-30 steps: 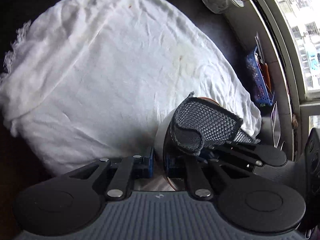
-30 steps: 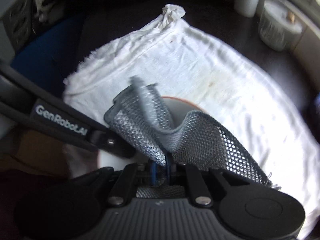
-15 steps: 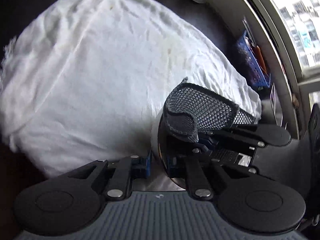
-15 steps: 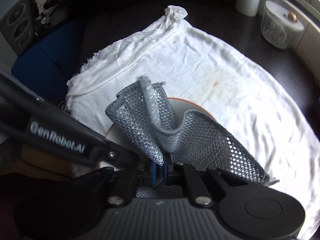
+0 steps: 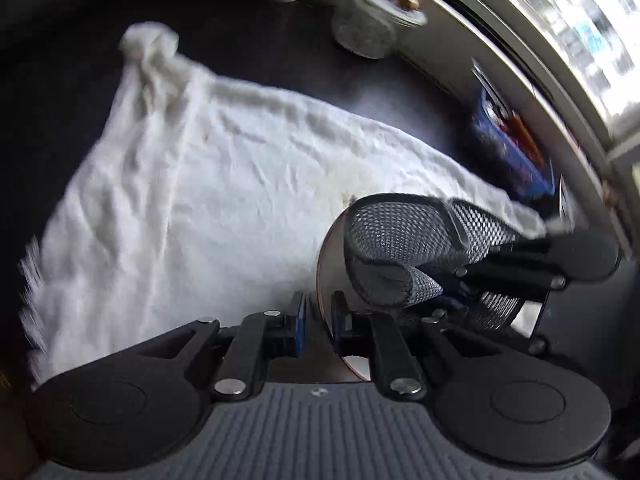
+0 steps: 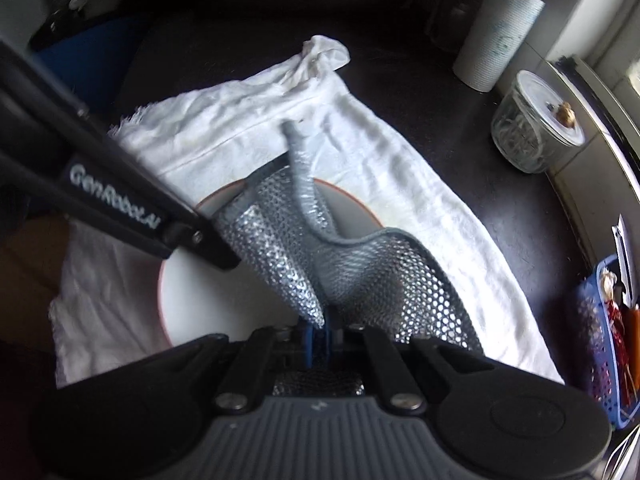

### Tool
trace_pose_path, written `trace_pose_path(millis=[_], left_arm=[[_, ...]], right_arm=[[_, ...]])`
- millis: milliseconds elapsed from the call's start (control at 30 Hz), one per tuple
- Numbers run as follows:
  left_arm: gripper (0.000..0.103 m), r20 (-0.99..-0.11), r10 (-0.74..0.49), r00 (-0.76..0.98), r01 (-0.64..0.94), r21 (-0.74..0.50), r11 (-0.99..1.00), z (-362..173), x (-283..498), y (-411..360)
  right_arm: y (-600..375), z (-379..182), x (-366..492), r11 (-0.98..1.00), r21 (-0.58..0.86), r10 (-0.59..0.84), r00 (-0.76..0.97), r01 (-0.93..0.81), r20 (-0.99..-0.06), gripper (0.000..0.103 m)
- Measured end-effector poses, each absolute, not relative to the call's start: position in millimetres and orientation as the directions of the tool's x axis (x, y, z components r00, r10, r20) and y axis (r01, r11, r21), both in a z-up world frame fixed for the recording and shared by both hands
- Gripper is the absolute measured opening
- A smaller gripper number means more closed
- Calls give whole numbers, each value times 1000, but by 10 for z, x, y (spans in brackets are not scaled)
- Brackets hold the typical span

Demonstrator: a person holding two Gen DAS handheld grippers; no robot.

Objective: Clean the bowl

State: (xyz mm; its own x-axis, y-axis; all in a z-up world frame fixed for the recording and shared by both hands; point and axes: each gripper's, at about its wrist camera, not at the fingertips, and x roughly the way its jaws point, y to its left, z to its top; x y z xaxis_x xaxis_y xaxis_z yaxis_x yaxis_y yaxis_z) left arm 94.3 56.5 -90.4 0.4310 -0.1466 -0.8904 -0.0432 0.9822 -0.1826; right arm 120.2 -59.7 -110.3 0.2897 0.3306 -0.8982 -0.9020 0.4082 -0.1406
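Observation:
A white bowl with an orange-brown rim lies on a white towel. In the left wrist view the bowl shows edge-on. Its rim stands between the blue pads of my left gripper. The jaws are opening, and a dark gap shows beside the left pad. My right gripper is shut on a grey mesh cloth, which folds up and hangs over the bowl's inside. In the left wrist view the mesh cloth fills the bowl's mouth, with the right gripper's fingers behind it.
The towel covers a dark countertop. A lidded glass jar and a paper roll stand at the back right. A blue basket with small items sits at the right by the window sill.
The left wrist view has rolled and lifted, bringing the towel's knotted corner and the jar into sight. The left jaws stand a little wider around the rim. More of the bowl's inside shows in the right view.

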Motion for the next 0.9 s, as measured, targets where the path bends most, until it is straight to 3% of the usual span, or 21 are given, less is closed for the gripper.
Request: trace_pose_path(millis=[100,133,200,400,567,700,833,900], left_arm=[[25,-901,-108,420,91,-76,993,-862,993,448],[20,-900,-103,423,102,-66,993,-861,994,439],[12,-901,-147,408,86,-123,989,-868,1005,478],[11,-891,-289,350,-327,-405,854,-1032,890,800],[11,-867,-369,335,-539,-497,680,-1116,640,873],[12,-831,-442,336,-656,-544,524,-1233,458,879],[12,-800,-481,358,-681,-576,452,-1329,364,908],[13,-811,-457,365,-616,-579,534,-1287,405,878]], right_arm=[[-575,-1122,1226,395,-139,324,279,-908,-904,4],[-556,-1134,1233,391,-139,321,276,-910,-906,4],[-526,-1157,1238,390,-137,320,273,-910,-907,4],[-510,-1180,1225,422,-93,326,247,-902,-912,5],[-535,-1184,1216,492,26,363,178,-870,-915,12],[-584,-1189,1192,538,168,420,89,-826,-903,12],[-608,-1185,1120,539,192,433,74,-820,-898,12],[-671,-1161,1129,542,209,457,76,-814,-886,5]])
